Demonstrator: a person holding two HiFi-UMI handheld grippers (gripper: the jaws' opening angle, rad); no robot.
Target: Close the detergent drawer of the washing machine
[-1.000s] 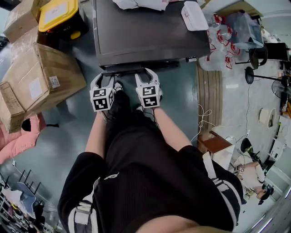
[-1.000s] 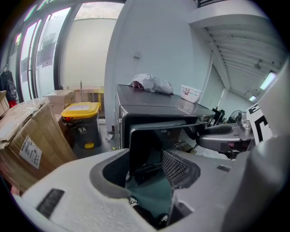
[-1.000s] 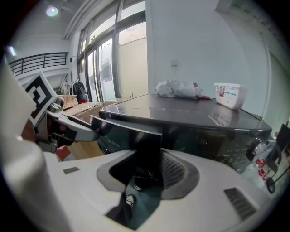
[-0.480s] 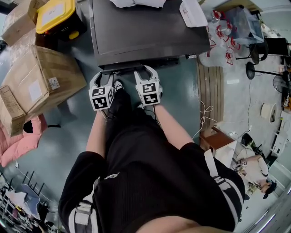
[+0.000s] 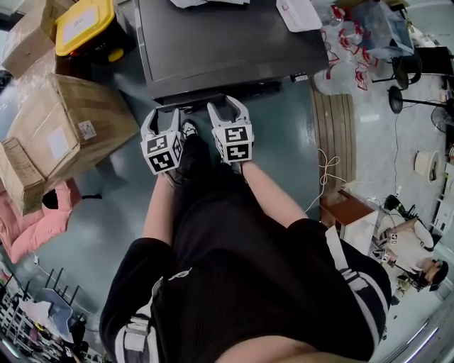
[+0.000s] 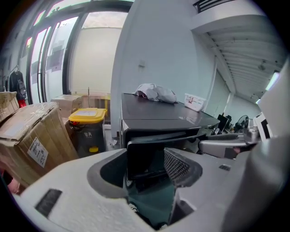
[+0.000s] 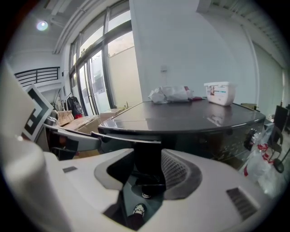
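The dark washing machine (image 5: 227, 49) stands at the top of the head view. Its detergent drawer (image 5: 190, 106) sticks out a little from the front edge. My left gripper (image 5: 161, 116) and right gripper (image 5: 228, 108) hover side by side just in front of it, both with jaws opening and wide apart. In the left gripper view the drawer front (image 6: 147, 152) shows between the jaws of the left gripper (image 6: 147, 168), and the pads do not press on it. In the right gripper view the drawer's end (image 7: 146, 156) lies between the jaws of the right gripper (image 7: 147, 174), untouched.
Cardboard boxes (image 5: 64, 135) and a yellow-lidded bin (image 5: 81, 25) stand to the left of the machine. A white box (image 5: 298, 13) and crumpled cloth (image 6: 156, 93) lie on its top. Wooden slats (image 5: 330, 120) and cables are on the floor at right. My legs are below the grippers.
Both grippers' jaws have spread wider. The two grippers have stayed at the machine's front edge.
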